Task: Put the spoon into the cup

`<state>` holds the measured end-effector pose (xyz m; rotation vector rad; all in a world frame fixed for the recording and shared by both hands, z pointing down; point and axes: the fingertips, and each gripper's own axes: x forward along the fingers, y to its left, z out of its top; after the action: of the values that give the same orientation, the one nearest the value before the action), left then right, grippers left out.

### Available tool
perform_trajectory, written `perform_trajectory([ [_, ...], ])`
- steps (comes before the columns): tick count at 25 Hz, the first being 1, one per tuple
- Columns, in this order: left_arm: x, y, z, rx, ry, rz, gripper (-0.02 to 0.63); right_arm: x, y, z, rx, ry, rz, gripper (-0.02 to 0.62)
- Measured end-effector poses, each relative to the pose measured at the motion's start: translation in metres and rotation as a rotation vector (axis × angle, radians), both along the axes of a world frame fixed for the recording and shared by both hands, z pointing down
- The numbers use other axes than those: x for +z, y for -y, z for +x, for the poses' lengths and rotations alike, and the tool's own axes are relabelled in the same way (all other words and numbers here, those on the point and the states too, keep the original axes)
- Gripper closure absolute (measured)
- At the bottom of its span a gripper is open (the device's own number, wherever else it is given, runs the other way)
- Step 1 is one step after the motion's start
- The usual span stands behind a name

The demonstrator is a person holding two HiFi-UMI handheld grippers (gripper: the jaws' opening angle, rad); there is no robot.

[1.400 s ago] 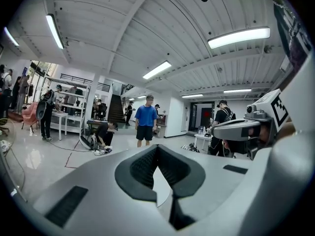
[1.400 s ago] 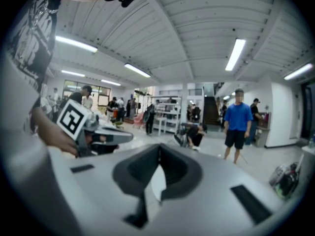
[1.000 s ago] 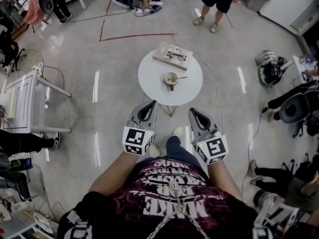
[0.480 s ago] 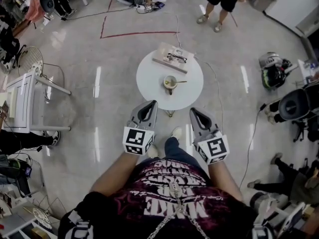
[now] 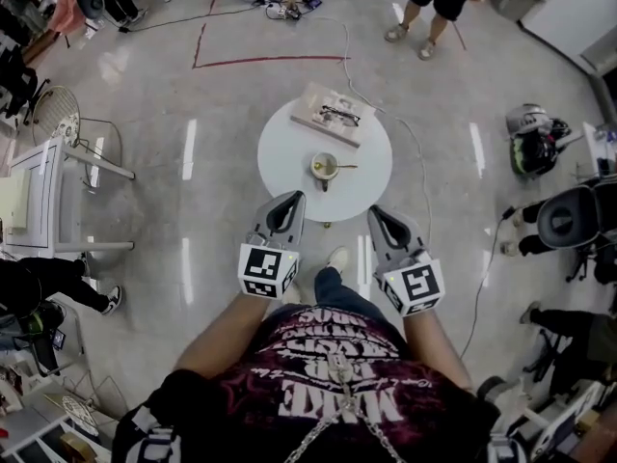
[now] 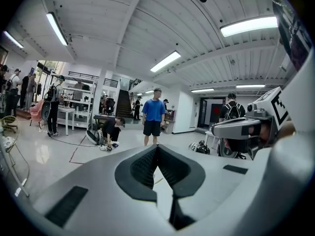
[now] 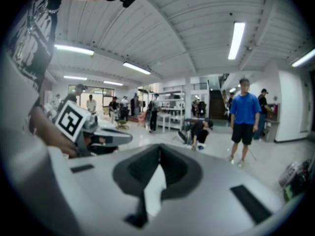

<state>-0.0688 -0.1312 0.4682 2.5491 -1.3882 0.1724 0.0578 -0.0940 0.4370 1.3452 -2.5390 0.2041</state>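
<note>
A small cup (image 5: 326, 168) stands near the middle of the round white table (image 5: 289, 152). A thin spoon handle (image 5: 345, 167) sticks out to its right; at this size I cannot tell how the spoon sits. Both grippers are held side by side short of the table's near edge. My left gripper (image 5: 292, 199) is shut and empty, its tips meeting in the left gripper view (image 6: 157, 145). My right gripper (image 5: 376, 210) is shut and empty too, tips together in the right gripper view (image 7: 159, 146). The cup and spoon are hidden in both gripper views.
A flat board with a pair of glasses (image 5: 333, 114) lies at the table's far side. A white chair (image 5: 58, 177) stands left, bags (image 5: 528, 138) and seated people right, a cable (image 5: 415, 177) runs past the table. People stand beyond, one in blue (image 6: 153, 116).
The table and cup have come closer to both grippers as I walk forward. Both grippers stay shut and side by side.
</note>
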Motion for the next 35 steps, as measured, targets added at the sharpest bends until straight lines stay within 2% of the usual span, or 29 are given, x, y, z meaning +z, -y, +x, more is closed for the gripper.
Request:
perform_trajectory([
  [12,0.003,0.047,0.014,-0.048,0.018,-0.005,0.578,0.007,0.054,0.021,-0.033,-0.002,-0.035,0.563],
  [15,0.002,0.058,0.016,-0.065,0.023,-0.010,0.578,0.003,0.068,0.021,-0.063,0.031,0.003,0.563],
  [21,-0.008,0.073,0.023,-0.111,0.041,0.010,0.578,-0.002,0.092,0.034,-0.107,0.044,0.017,0.563],
  [28,-0.017,0.079,0.018,-0.200,0.042,0.031,0.578,-0.007,0.108,0.041,-0.163,0.061,0.046,0.563],
  [35,-0.022,0.086,0.016,-0.230,0.054,0.024,0.578,-0.013,0.122,0.043,-0.186,0.082,0.051,0.563],
])
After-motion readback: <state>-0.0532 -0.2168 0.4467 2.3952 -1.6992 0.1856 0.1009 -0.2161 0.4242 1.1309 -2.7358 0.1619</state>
